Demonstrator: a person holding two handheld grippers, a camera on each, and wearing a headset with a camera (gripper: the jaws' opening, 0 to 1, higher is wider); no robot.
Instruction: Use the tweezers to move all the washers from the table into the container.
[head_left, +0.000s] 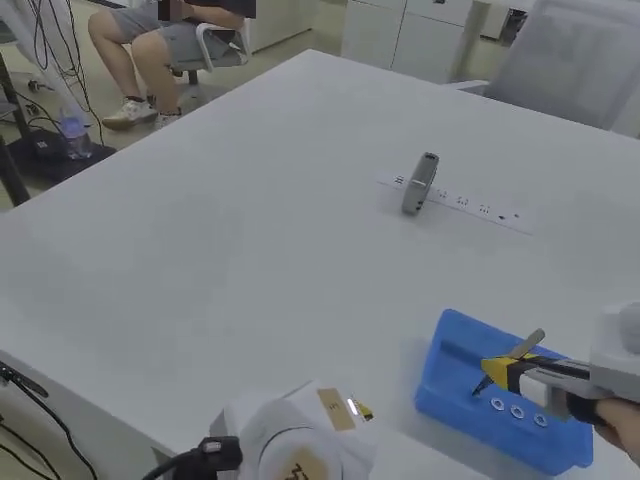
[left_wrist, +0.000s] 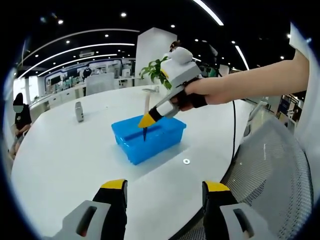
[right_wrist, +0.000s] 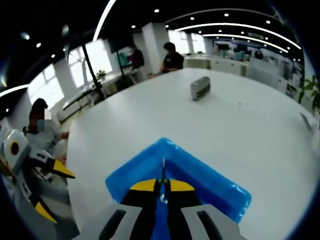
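Observation:
A blue container (head_left: 452, 352) stands near the table's front right edge, with three small washers (head_left: 517, 411) lying inside it. My right gripper (head_left: 500, 372) is shut on the tweezers (head_left: 530, 343), whose tip points down into the container (right_wrist: 210, 182). In the right gripper view the tweezers (right_wrist: 163, 172) stick out between the shut jaws. One washer (left_wrist: 186, 161) lies on the table just beside the container (left_wrist: 150, 145). My left gripper (left_wrist: 165, 189) is open and holds nothing, a short way back from the container. In the head view the left gripper (head_left: 350, 408) sits at the bottom edge.
A grey block (head_left: 420, 183) rests on a white power strip (head_left: 470, 203) in the middle of the table (head_left: 250, 250). A person sits on a chair (head_left: 215, 45) at the far left. A mesh chair (left_wrist: 270, 170) stands by the table's near edge.

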